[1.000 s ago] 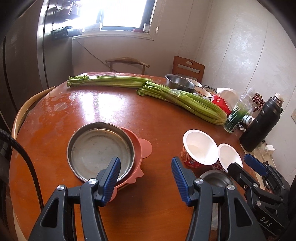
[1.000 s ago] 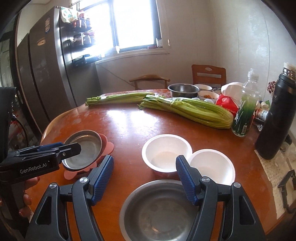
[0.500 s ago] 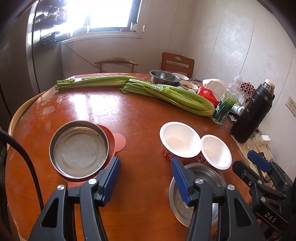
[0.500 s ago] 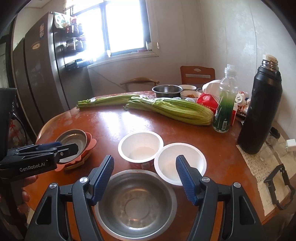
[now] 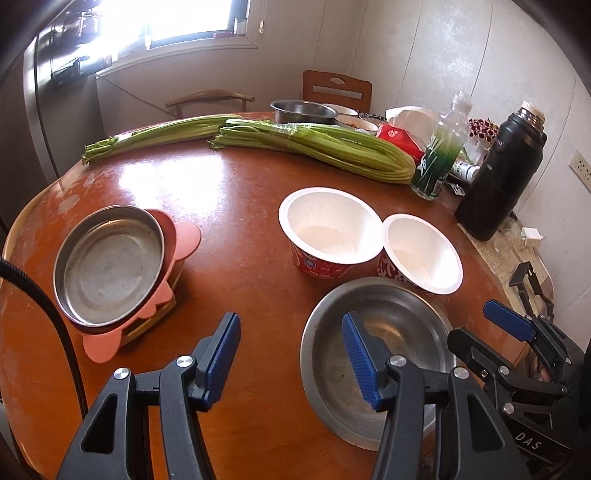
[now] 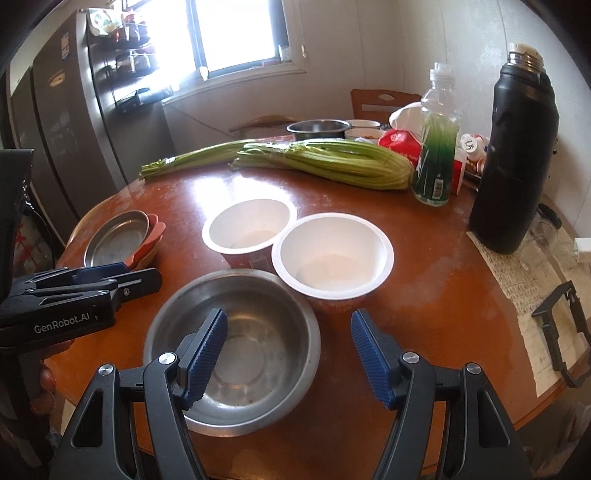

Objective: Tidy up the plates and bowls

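Your right gripper [image 6: 288,354] is hanging over the near edge of the table [image 6: 424,295] with its jaws spread apart and nothing between them. Its left pad sits right above the steel bowl [image 6: 258,354], the other pad is out over bare wood beside the bowl's right rim. Your left gripper [image 5: 290,360] is the same deal: jaws parted, holding nothing, with the right pad over that same steel bowl's left side and the left pad above bare tabletop.

Just behind the steel bowl you've got two white paper bowls [image 6: 332,254] touching each other, and the closer one touches the steel bowl's far rim too. Over by the left edge there's a steel plate [image 5: 107,266] stacked on a pink plate [image 5: 184,236], well apart from the bowls.

The table itself is round, reddish-brown wood and pretty shiny. Along the far side lie two bunches of celery [image 6: 332,162], with another metal bowl [image 6: 317,129] behind them. A green bottle [image 6: 437,147] and a black thermos [image 6: 517,155] stand near the right edge. Room-wise: a bright window [image 6: 236,33], a big fridge [image 6: 74,129] on the left, and wooden chairs [image 5: 336,88] against the wall.
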`<state>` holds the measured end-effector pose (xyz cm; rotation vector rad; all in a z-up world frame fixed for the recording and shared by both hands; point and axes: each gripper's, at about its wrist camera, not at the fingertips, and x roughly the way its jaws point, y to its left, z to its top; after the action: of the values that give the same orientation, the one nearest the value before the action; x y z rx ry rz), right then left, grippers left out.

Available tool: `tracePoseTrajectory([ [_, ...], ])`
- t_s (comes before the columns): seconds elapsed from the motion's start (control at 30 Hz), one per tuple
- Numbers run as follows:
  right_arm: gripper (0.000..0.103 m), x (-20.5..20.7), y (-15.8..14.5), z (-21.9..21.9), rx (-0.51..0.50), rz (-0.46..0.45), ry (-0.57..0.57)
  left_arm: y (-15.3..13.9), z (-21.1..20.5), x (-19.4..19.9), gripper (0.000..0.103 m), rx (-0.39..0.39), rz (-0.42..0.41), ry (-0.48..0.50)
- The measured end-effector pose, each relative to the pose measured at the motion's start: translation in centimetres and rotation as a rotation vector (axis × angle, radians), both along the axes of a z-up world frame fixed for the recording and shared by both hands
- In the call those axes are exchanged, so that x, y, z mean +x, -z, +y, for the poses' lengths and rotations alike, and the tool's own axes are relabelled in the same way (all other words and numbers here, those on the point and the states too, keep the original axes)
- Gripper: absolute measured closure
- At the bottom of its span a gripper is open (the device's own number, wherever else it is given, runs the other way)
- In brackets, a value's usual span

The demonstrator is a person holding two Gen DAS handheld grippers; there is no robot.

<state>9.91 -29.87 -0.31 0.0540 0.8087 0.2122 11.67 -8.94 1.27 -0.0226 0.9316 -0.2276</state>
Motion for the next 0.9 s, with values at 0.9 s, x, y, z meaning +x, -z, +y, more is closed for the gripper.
tracePoseTrajectory([
  [0.9, 0.038, 0.5, 4.1, 0.9, -0.032, 0.089, -0.065, 4.8, -2.2, 1.6, 0.046, -0.038, 0.125, 0.066],
])
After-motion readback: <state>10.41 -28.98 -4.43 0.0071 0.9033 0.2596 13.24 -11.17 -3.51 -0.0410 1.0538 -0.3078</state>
